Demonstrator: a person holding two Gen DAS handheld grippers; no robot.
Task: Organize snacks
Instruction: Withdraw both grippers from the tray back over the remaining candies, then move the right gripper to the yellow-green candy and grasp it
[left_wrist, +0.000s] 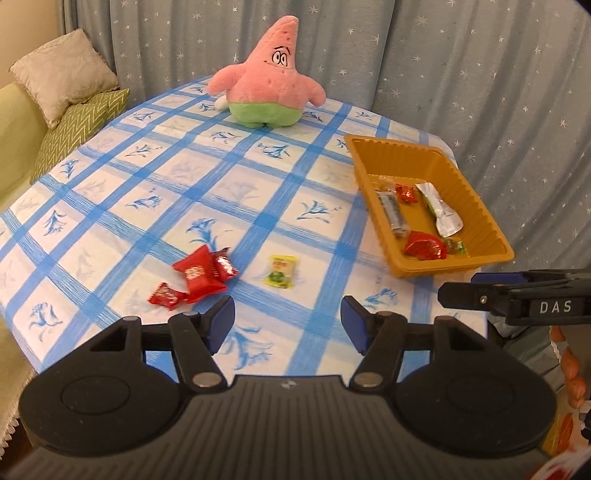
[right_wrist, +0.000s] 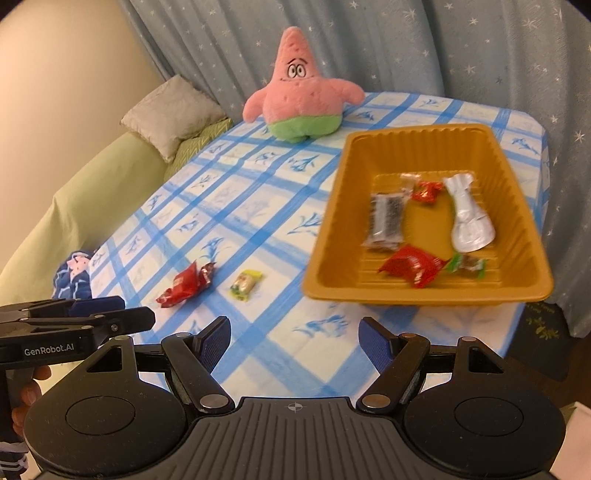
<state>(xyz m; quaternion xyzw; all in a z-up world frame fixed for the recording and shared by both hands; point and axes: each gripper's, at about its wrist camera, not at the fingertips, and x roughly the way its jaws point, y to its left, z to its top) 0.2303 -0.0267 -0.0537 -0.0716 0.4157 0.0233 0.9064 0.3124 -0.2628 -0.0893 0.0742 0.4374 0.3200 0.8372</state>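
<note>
Both grippers hover over the near edge of the bench (left_wrist: 110, 192), empty. Left gripper (left_wrist: 288, 317): fingers spread wide, nothing between them. Right gripper (right_wrist: 294, 338): likewise spread, nothing held. Gold tray (right_wrist: 517, 177) sits near right, already holding several wrapped snacks, evidently the collection point. Still loose on the cloth: red packets (left_wrist: 201, 275) near left, yellow-green candy (left_wrist: 281, 271) just right of them. Left gripper is better placed for these. Pink plush (left_wrist: 267, 79) stands far, out of the way.
</note>
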